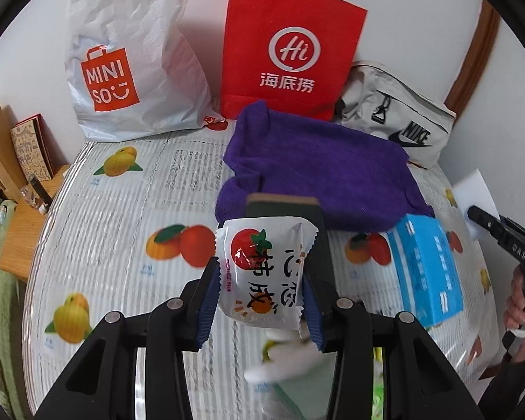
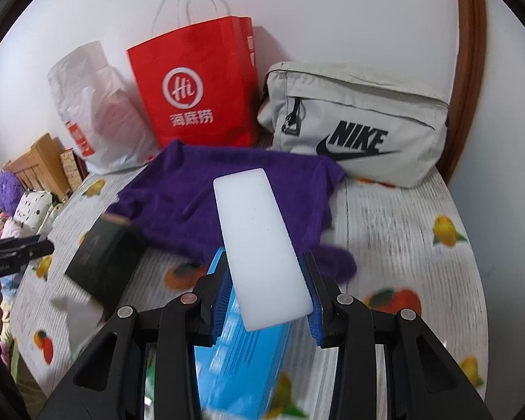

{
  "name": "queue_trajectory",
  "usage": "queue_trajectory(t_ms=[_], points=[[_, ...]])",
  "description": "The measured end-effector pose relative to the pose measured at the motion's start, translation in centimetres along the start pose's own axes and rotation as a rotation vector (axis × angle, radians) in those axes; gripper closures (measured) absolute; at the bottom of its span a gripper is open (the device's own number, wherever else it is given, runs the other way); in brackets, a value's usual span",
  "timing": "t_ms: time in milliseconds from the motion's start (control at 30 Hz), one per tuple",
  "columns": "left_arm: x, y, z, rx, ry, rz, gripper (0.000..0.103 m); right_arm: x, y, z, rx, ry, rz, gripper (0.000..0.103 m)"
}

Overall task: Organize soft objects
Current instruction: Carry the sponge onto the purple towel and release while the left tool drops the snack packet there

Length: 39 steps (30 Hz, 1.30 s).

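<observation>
White foam block point(image 2: 262, 248) sits clamped in the right gripper point(image 2: 267, 297), above a blue box point(image 2: 234, 360). Left gripper point(image 1: 260, 301) pinches a persimmon snack packet point(image 1: 262, 269) above the fruit-print desk point(image 1: 122, 217), near a purple towel point(image 1: 318, 175) lying before the red paper bag point(image 1: 290, 45).

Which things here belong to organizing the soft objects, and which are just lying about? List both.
In the job:
- snack packet, in left tongs
- white foam block, in right tongs
- purple towel

Lying about:
- red paper bag
- Miniso bag
- Nike pouch
- blue box
- dark box
</observation>
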State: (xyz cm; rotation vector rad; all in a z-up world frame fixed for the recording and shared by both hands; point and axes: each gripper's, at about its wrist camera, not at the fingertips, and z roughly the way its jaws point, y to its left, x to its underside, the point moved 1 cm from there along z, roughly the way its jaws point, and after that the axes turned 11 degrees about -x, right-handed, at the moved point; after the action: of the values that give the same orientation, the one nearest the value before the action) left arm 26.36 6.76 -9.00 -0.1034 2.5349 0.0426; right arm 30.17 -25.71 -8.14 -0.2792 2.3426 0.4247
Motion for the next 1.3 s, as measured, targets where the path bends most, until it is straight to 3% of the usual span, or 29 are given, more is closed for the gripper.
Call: queue_trajectory(t_ms=[267, 600, 900, 1300], points=[[-3.2, -0.2, 3.6, 0.037, 0.033, -0.022, 0.062, -3.6, -2.6, 6.0, -0.015, 0.070, 0.012, 0.065], [-7.7, -2.7, 8.5, 0.066, 0.058, 0.022, 0.062, -4.2, -4.6, 12.4, -0.014, 0.205, 0.005, 0.065], [-12.8, -4.5, 14.0, 0.042, 0.093, 0.078, 0.062, -3.6, -5.2, 14.5, -0.016, 0.283, -0.011, 0.065], [-16.0, -6.1, 17.7, 0.031, 0.109, 0.084, 0.060, -3.3, -5.3, 15.7, -0.050, 0.306, -0.002, 0.065]])
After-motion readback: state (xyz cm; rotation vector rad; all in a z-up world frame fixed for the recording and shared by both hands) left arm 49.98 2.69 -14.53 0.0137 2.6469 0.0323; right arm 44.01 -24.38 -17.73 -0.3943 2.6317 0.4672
